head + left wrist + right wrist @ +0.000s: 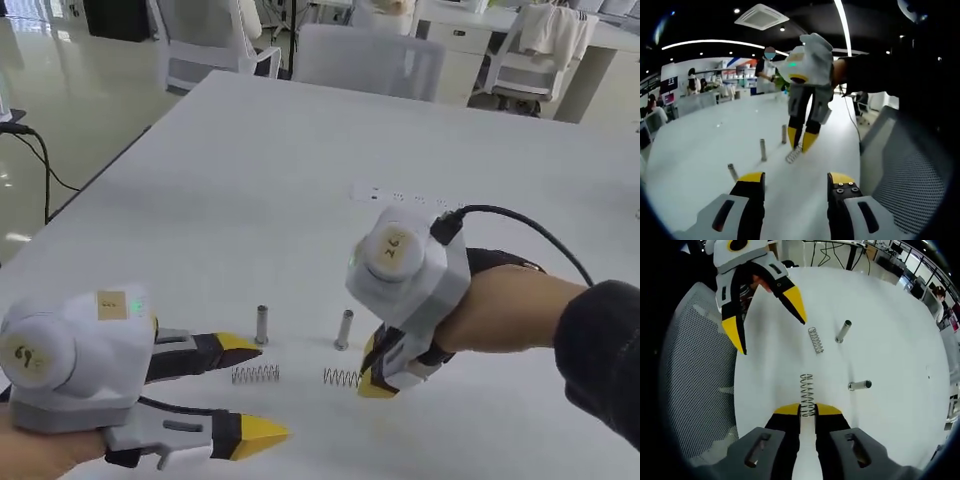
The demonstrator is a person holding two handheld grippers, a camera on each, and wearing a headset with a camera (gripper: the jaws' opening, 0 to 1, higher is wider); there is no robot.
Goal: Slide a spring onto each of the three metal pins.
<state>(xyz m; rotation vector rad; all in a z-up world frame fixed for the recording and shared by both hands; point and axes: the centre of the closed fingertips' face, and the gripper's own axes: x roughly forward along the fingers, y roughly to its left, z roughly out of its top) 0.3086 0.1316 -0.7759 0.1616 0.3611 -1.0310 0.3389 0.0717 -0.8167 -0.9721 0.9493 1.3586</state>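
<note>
Bright, even light comes from overhead. In the head view the white tabletop (300,150) is softly lit, with faint, short shadows, while the glossy floor (60,90) at left carries pale glare. The left gripper view shows a dark ceiling (705,20) with glowing strip lights (841,25), and lines bow hard toward its edges. In the right gripper view the tabletop is nearly washed out, yet the spring (806,390) pinched in the right claw (807,410) reads sharp, coil by coil.
</note>
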